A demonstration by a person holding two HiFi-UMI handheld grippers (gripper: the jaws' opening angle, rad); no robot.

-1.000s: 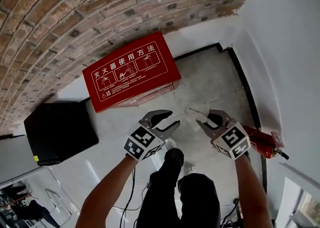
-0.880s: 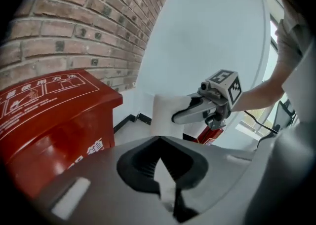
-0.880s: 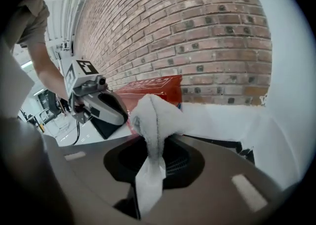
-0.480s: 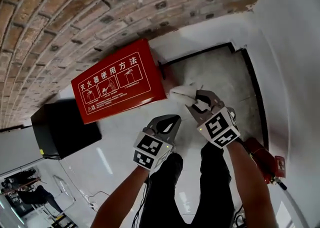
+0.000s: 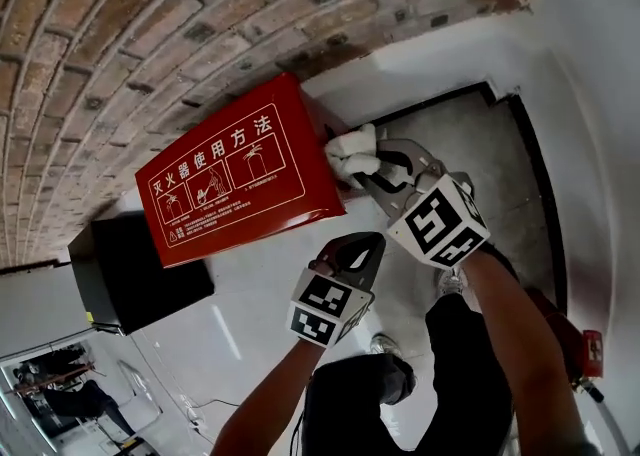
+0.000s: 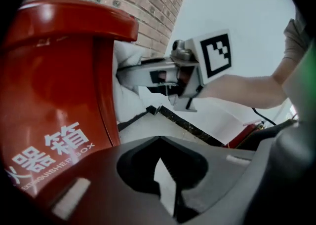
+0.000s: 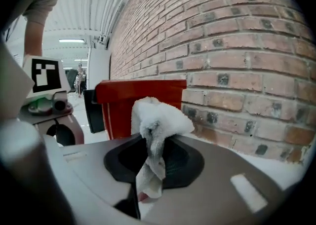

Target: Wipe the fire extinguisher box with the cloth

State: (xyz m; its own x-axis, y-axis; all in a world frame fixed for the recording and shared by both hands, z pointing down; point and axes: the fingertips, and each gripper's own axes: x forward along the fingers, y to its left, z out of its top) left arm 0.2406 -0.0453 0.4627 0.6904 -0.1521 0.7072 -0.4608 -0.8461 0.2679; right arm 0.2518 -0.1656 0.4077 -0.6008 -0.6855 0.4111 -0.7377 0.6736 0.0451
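The red fire extinguisher box (image 5: 230, 179) stands on the floor against the brick wall, its lid printed with white instructions. My right gripper (image 5: 375, 166) is shut on a bunched white cloth (image 5: 350, 152), which rests against the box's right side near the top edge. In the right gripper view the cloth (image 7: 158, 118) bulges out of the jaws in front of the box (image 7: 133, 100). My left gripper (image 5: 352, 249) hangs lower, just off the box's front right corner, with its tips together and nothing held. In the left gripper view the box (image 6: 54, 100) fills the left side.
A black case (image 5: 135, 279) stands left of the box. A red fire extinguisher (image 5: 575, 344) lies on the floor at the right, by the white wall. A black baseboard strip (image 5: 535, 174) runs along that wall. The person's legs are below the grippers.
The right gripper carried the cloth up and left until it met the box's right side. The left gripper's jaws, apart a second ago, closed, and it sank toward the box's front corner.
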